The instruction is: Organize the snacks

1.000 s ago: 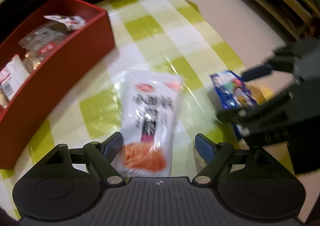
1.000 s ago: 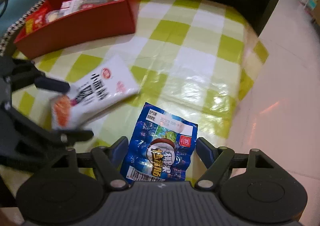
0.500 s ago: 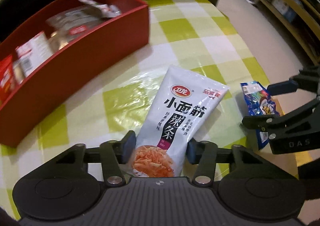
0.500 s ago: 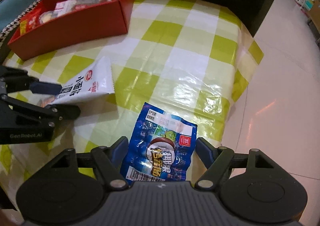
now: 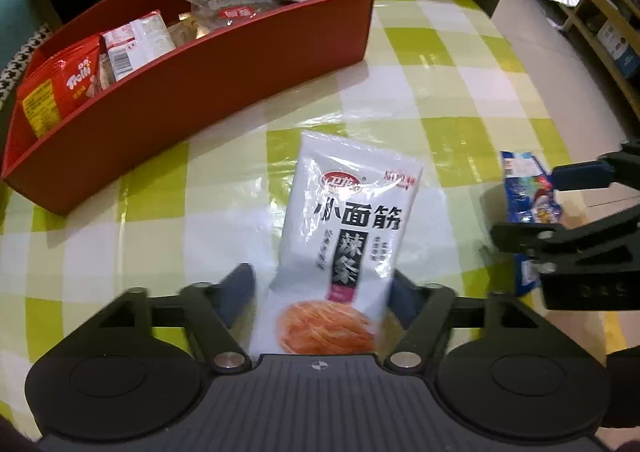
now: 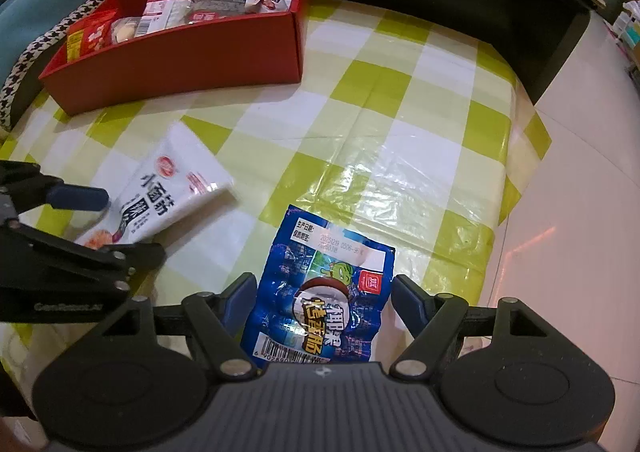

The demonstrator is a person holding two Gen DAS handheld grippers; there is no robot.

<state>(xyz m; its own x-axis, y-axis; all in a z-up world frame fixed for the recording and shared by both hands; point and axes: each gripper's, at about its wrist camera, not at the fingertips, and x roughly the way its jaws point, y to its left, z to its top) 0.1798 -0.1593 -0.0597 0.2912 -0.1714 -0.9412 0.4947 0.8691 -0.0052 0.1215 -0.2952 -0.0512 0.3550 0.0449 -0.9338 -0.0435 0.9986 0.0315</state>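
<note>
We see the red box sit more in the middle of the left view than a second ago, and more of its packs show. The white pack was tilted and blurry then; now it lies straight and sharp on the table. The left tongs squeezed in on the white pack half a second ago and have just been opening again. Now they stand about halfway open with the low end of the pack between them. The right finger is close to the pack's edge and the left finger stands off from it. The right tongs and the blue pack look the same as before.

The checked table has lots of bare room between the red box and the two packs. The blue pack lies near the table's edge, with the floor just past it. The red box sits at the far side.

The right tongs are about halfway open around the low end of the blue pack, with a gap on both sides.

The low ends of both packs hide behind the tongs' bodies. In the left view the right tongs cover part of the blue pack. The small packs in the box are hard to read.
</note>
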